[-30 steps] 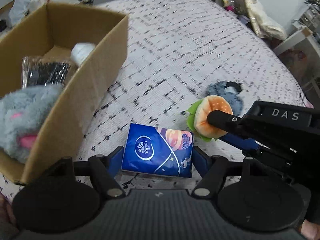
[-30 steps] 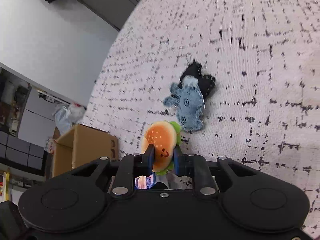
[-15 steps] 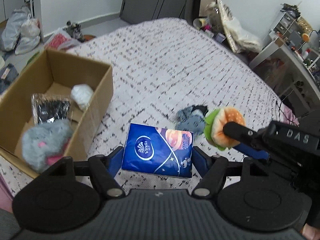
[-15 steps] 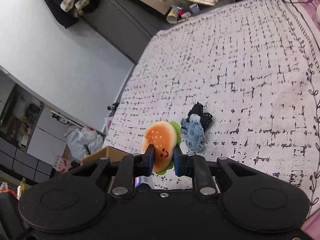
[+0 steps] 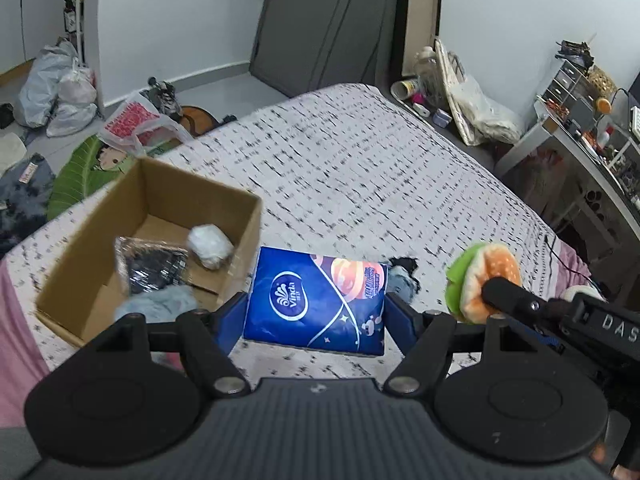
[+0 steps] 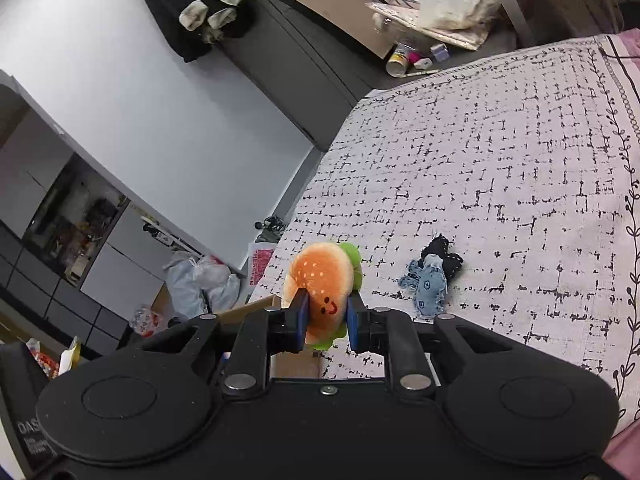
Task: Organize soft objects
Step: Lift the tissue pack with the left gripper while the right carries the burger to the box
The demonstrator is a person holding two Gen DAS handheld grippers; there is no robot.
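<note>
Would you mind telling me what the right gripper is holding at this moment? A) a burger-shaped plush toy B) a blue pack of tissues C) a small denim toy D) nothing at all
A: in the right wrist view the right gripper has its blue pads pressed on either side of the burger plush, while the tissue pack sits between the left gripper's fingers and the denim toy lies on the bed.

"Vinda" on the blue tissue pack (image 5: 316, 304); "DAS" on the right gripper (image 5: 490, 294) body.
</note>
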